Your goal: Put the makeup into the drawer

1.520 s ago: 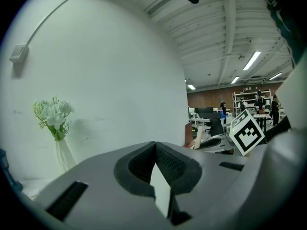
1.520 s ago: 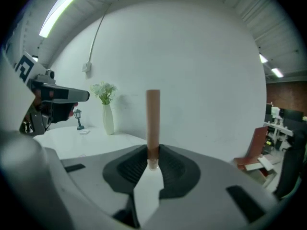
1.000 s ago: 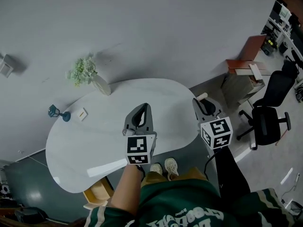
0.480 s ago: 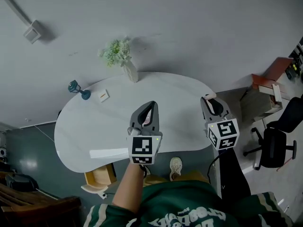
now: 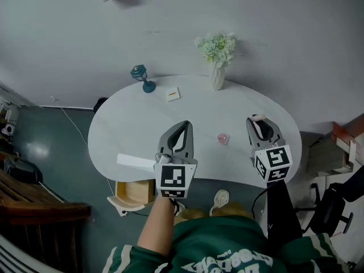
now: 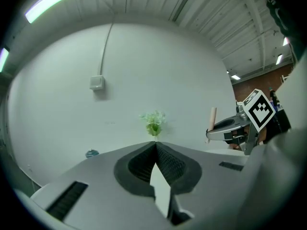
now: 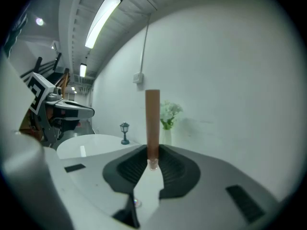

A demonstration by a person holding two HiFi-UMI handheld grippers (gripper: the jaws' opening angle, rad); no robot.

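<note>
Counter [image 5: 125, 129] white and rounded, against the wall. At its far edge a vase of green sprigs [image 5: 216, 53], with a blue lamp [image 5: 140, 77] and pale card [image 5: 173, 94] left of it, well apart from my tools. A small pink jar [image 5: 222, 138] lay on the counter between my left tool [image 5: 183, 125] and right tool [image 5: 259, 119]. The wooden drawer [image 5: 135, 191] stood open under the near edge. Left tool clenched, empty. Right tool grasped the makeup stick [image 7: 152, 123]: slim brownish-pink tube, upright, pinched at its clear lower end.
</note>
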